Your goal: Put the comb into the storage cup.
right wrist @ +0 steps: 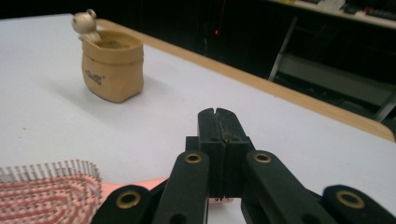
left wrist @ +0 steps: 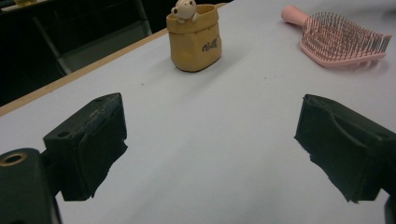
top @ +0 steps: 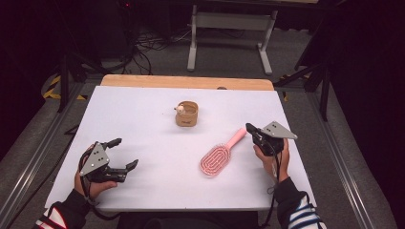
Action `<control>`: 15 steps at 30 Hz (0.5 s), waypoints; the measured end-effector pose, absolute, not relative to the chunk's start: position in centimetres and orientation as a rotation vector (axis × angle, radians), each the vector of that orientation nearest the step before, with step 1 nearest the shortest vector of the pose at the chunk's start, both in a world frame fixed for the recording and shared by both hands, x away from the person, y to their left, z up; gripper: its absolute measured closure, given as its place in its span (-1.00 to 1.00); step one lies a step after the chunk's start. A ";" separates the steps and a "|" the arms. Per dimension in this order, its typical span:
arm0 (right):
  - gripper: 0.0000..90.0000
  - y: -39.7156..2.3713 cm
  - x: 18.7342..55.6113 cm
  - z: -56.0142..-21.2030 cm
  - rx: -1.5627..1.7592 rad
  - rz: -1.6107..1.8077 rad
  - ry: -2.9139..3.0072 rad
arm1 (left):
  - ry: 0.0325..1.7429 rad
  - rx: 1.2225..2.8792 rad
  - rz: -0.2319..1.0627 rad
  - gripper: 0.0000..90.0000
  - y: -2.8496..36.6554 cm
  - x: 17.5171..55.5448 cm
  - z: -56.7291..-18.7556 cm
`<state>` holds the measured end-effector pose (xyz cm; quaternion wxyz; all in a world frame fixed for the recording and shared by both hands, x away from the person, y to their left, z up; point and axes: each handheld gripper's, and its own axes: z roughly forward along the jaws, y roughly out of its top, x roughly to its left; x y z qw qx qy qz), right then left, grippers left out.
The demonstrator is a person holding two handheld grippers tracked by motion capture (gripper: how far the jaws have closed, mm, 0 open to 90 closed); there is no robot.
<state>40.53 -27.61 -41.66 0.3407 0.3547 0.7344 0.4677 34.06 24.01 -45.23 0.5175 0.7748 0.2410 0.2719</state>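
High view: the left claw (top: pixel 123 153) rests spread wide at the near left of the white counter (top: pixel 143 109). The right claw (top: pixel 250 129) touches the pink hairbrush (top: pixel 220 152) handle.

Left gripper view: a tan pouch (left wrist: pixel 195 38) stands far off, untouched.

Right gripper view: jaws pressed together above the handle, apparently not gripping it; nothing appears done yet.

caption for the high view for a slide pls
Open left gripper and shut right gripper flank a pink hairbrush.

Left gripper (top: pixel 122 152) spread; right gripper (top: pixel 249 128) closed.
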 end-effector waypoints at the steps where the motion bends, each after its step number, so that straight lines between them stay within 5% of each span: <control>1: 1.00 -27.5 41.1 -41.8 0.935 1.225 1.930 | 0.578 1.860 0.653 -0.78 24.0 34.0 -45.2; 15: 1.00 -24.7 46.2 -44.1 0.995 1.026 2.151 | 0.577 1.864 0.652 -0.78 24.0 34.0 -45.3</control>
